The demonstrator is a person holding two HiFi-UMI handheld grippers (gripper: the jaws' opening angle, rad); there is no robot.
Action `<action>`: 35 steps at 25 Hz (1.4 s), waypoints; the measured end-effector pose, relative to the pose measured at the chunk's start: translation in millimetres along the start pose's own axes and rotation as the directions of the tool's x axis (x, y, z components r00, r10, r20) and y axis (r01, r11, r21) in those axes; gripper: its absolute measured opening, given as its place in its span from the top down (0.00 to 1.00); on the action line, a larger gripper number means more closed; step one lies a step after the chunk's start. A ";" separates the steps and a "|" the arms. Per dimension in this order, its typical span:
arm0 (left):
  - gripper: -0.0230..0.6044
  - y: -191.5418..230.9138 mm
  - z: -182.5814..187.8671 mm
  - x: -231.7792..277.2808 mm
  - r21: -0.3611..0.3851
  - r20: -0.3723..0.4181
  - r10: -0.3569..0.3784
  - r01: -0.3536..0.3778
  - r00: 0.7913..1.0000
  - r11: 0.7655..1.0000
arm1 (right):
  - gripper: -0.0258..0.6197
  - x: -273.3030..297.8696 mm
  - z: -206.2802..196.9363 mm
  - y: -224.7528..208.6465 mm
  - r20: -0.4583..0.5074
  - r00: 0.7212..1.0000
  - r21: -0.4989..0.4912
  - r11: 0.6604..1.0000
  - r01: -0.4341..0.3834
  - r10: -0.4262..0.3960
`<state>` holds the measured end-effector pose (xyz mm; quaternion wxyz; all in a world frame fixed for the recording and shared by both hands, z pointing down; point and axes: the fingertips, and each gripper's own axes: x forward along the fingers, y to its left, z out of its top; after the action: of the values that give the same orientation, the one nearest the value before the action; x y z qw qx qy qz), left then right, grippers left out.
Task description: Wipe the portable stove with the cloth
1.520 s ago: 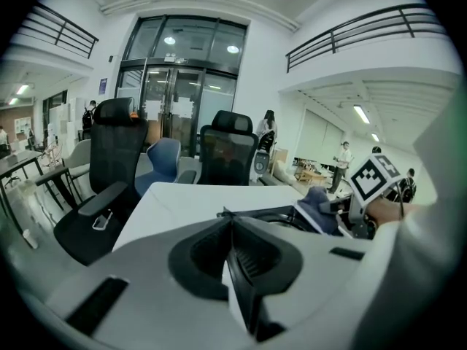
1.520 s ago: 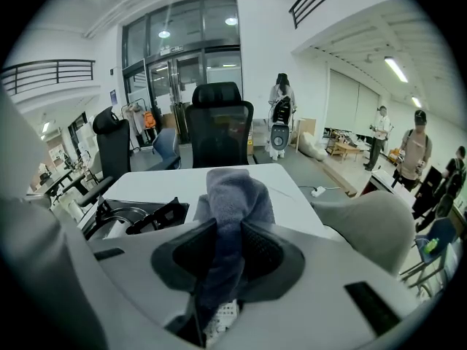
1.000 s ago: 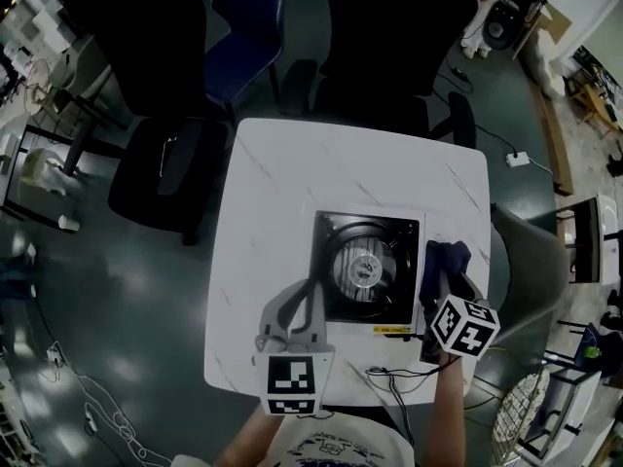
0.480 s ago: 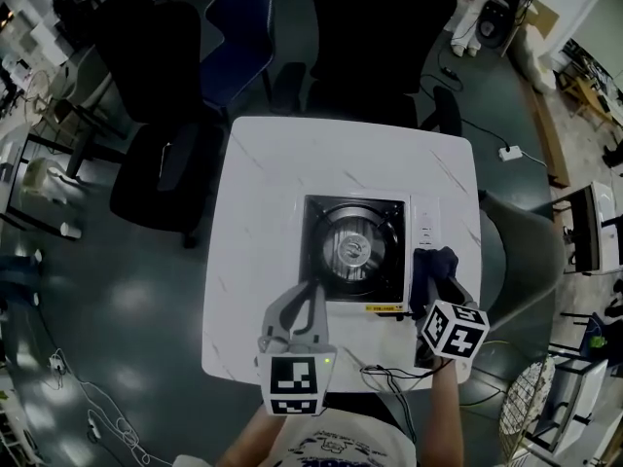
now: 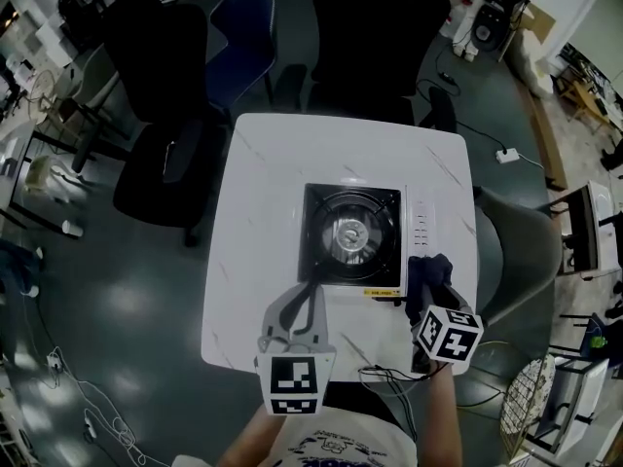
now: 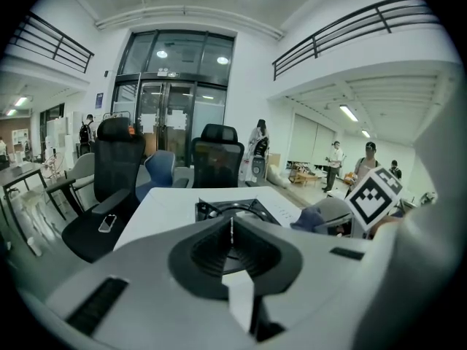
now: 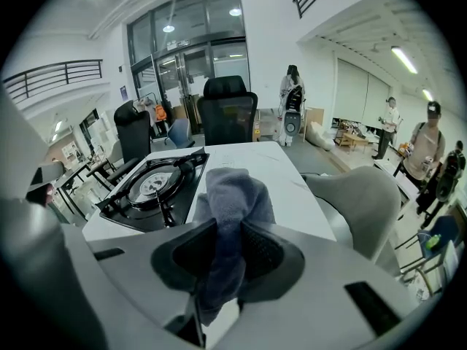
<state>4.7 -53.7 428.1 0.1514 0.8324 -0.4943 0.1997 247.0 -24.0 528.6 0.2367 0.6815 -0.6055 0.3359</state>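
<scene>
The black portable stove (image 5: 352, 236) with its round burner sits mid-table on the white table (image 5: 273, 173); its white control strip (image 5: 420, 230) runs along its right side. My right gripper (image 5: 434, 288) is shut on the dark blue cloth (image 5: 431, 270), which lies at the near end of that strip. In the right gripper view the cloth (image 7: 232, 195) bunches up between the jaws of the right gripper (image 7: 226, 250), with the stove (image 7: 153, 184) to its left. My left gripper (image 5: 298, 305) rests shut and holds nothing, by the stove's near left corner; its view shows the stove (image 6: 233, 210) ahead.
Black office chairs (image 5: 161, 163) and a blue one (image 5: 243, 17) stand behind and left of the table, a grey chair (image 5: 516, 251) at its right. A thin black cable (image 5: 389, 373) lies at the near table edge. People stand far off (image 7: 427, 152).
My right gripper has drawn the cloth along the stove's right strip toward the near edge. The left gripper has stayed put by the stove's near left corner.
</scene>
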 end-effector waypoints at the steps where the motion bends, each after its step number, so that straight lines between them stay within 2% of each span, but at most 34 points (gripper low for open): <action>1: 0.93 -0.8 -1.0 -2.6 -0.001 0.001 0.002 -0.002 1.000 1.000 | 0.81 -2.5 -3.3 0.5 -0.002 1.000 -0.001 1.000 -0.002 0.002; 14: 0.93 -6.3 -5.1 -27.7 -0.021 0.021 0.029 -0.028 0.999 0.999 | 0.81 -23.2 -36.7 15.5 -0.039 0.999 -0.018 0.999 -0.038 0.038; 24: 0.93 -3.8 -7.9 -40.9 -0.029 0.032 0.047 -0.046 0.998 0.999 | 0.81 -28.3 -54.0 48.4 -0.074 0.993 -0.071 0.993 -0.099 0.093; 35: 0.93 18.9 -13.8 -57.3 -0.070 0.036 0.104 -0.101 0.994 0.992 | 0.81 -24.2 -57.7 92.5 -0.102 0.982 -0.126 0.977 -0.171 0.158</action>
<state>-39.3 -12.6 413.6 0.1595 0.8041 -0.5457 0.1737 145.1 19.8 541.0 0.2808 0.5955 -0.6697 0.3437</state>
